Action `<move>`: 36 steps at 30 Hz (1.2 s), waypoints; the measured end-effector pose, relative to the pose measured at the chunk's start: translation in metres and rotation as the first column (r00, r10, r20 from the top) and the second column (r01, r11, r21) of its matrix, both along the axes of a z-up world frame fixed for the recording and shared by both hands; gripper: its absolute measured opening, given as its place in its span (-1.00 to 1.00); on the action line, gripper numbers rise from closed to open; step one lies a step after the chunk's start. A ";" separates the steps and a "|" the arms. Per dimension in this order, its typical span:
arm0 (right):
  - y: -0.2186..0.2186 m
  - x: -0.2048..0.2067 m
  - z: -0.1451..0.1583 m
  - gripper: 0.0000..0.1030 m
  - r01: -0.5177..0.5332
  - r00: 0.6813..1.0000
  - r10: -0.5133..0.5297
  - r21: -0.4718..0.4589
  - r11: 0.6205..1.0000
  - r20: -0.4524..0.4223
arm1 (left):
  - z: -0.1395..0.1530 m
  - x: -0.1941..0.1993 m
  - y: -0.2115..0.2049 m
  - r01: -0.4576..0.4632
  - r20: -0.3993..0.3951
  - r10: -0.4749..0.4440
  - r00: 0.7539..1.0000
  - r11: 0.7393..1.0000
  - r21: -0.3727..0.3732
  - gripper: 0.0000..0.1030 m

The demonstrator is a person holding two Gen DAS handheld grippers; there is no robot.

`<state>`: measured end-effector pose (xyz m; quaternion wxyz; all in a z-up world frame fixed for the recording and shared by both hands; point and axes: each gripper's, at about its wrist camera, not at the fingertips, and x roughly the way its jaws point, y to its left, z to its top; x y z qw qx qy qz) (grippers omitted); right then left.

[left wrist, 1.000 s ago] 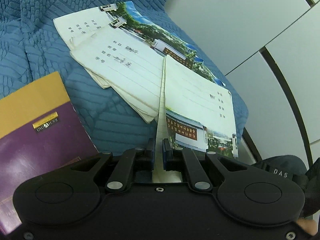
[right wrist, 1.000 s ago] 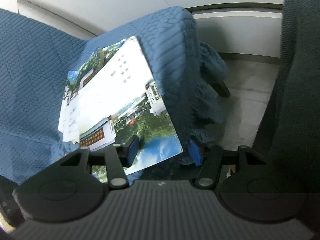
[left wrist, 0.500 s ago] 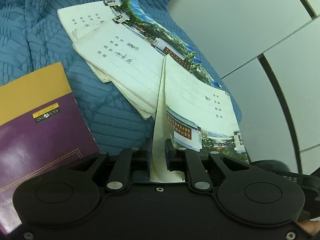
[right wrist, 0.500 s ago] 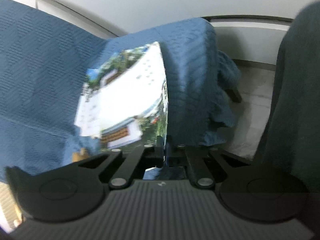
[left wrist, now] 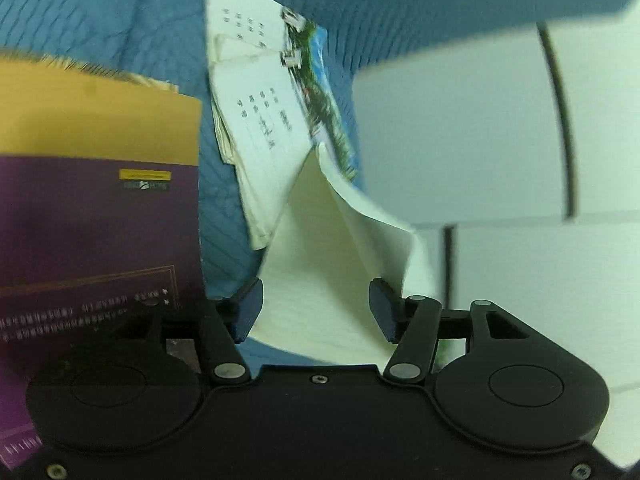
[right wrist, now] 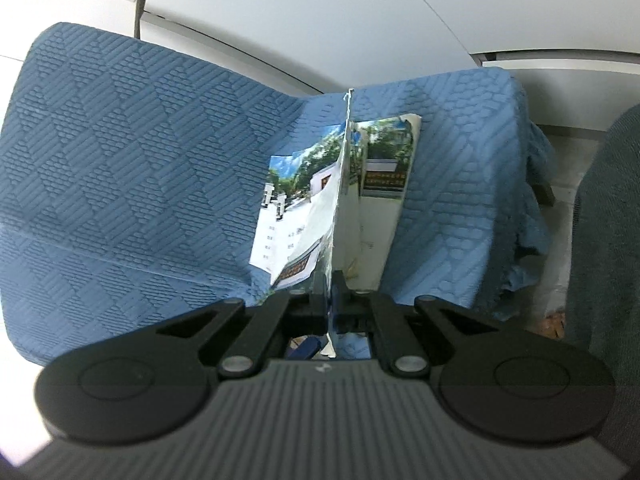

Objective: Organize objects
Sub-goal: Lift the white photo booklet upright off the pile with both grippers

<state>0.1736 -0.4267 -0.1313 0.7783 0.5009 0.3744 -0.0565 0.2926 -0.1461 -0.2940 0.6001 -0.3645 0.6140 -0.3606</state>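
Note:
Several thin notebooks with photo covers (left wrist: 260, 120) lie in a loose pile on the blue textured sofa cover (left wrist: 100, 20). A cream page (left wrist: 320, 248) of one notebook curls up between the jaws of my left gripper (left wrist: 316, 312). Those jaws are opening, and the blue pads stand wide apart without pressing on the page. In the right wrist view, my right gripper (right wrist: 331, 296) is shut on the edge of a notebook (right wrist: 340, 208), which stands edge-on above the seat. More photo-cover notebooks (right wrist: 288, 224) lie behind it on the cover (right wrist: 120, 160).
A purple and yellow book (left wrist: 96, 208) lies close on the left of my left gripper. White wall panels (left wrist: 460, 128) rise beyond the sofa edge. A dark fabric surface (right wrist: 600, 240) fills the right of the right wrist view, with floor beyond the seat's end.
My left jaws have come apart off the cream page, and that wrist has rolled and shifted. My right jaws closed on a notebook and lifted it, tipping it edge-on.

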 end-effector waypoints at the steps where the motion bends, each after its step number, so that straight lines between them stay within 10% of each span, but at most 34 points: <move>1: 0.001 0.000 0.000 -0.91 0.006 1.000 -0.006 0.008 1.000 -0.002 | -0.002 0.002 0.005 -0.025 -0.032 0.024 0.999 0.999 -0.035 0.11; 10: 0.004 -0.002 -0.002 -0.91 0.063 0.998 -0.062 0.052 0.997 -0.029 | -0.003 0.013 0.032 -0.148 -0.133 0.129 0.983 0.979 -0.141 0.27; 20: 0.014 0.008 0.005 -0.91 0.051 0.999 -0.052 0.111 0.992 0.003 | -0.011 -0.001 0.015 -0.063 -0.110 0.064 0.992 0.998 0.007 0.28; 24: 0.015 0.010 0.006 -0.92 0.054 0.998 -0.055 0.142 0.988 0.007 | -0.017 -0.006 0.013 -0.067 -0.157 0.060 0.986 0.997 -0.044 0.29; 36: 0.016 -0.001 -0.007 -0.91 0.114 0.993 -0.106 0.320 0.940 -0.042 | -0.033 -0.028 0.016 -0.152 -0.326 0.098 0.940 0.978 -0.143 -0.18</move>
